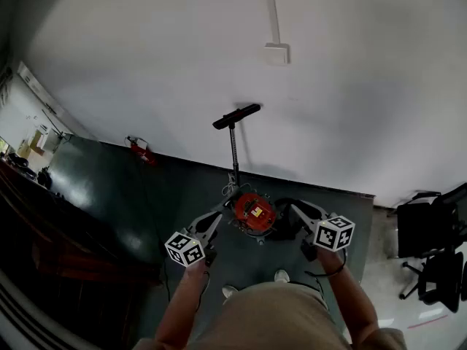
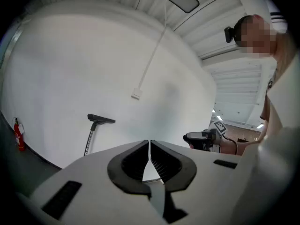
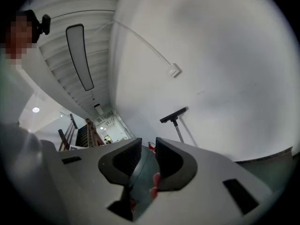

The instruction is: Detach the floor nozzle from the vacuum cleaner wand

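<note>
At upper centre of the head view the floor nozzle [image 1: 236,116] caps the wand [image 1: 234,155], which the closed, empty left tongs [image 2: 149,149] should brace while the closed, empty right tongs [image 3: 148,156] pull straight.

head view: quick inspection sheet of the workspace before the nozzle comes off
surface: dark green floor meeting a white wall
job's things: red vacuum cleaner on the floor; wand rises against the wall, floor nozzle still attached on top
clutter: fire extinguisher at the wall's foot
grippers: left gripper shut, empty; right gripper closed to a slit, empty; both flank the vacuum cleaner
cables: dark lead by the right wrist; conduit into a wall box
surroundings: office chairs at right
</note>
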Demonstrator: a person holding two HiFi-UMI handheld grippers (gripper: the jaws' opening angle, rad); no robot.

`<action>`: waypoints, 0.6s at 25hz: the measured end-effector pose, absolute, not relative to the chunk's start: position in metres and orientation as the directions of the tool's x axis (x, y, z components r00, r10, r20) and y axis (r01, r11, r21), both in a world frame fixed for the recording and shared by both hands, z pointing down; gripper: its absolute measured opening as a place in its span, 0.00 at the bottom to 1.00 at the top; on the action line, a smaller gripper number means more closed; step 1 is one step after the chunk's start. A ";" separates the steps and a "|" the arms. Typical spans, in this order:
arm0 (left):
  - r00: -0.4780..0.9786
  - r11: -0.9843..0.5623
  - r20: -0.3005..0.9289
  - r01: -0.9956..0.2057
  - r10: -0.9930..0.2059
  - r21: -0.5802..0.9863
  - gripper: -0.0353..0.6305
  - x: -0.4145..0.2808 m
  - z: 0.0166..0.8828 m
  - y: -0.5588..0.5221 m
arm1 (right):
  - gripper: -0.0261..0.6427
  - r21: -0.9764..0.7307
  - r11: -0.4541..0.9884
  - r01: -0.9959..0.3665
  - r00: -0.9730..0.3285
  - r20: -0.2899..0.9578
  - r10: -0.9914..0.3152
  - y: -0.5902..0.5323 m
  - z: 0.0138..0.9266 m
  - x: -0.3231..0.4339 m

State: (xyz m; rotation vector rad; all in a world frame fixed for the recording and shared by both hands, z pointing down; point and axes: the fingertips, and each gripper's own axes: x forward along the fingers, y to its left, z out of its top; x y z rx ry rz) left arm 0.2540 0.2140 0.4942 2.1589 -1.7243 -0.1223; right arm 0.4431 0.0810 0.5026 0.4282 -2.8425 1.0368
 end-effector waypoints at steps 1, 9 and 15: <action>0.247 -0.181 0.162 -0.923 -0.955 0.340 0.06 0.254 0.493 0.212 | 0.18 -0.619 0.729 -0.291 -0.957 0.176 -0.232 0.080 0.503 0.444; 0.240 -0.179 0.154 -0.926 -0.958 0.331 0.06 0.250 0.493 0.203 | 0.18 -0.625 0.719 -0.306 -0.952 0.189 -0.241 0.065 0.510 0.447; 0.248 -0.190 0.130 -0.918 -0.960 0.349 0.06 0.229 0.494 0.213 | 0.22 -0.725 0.660 -0.197 -0.976 0.083 -0.200 0.074 0.493 0.421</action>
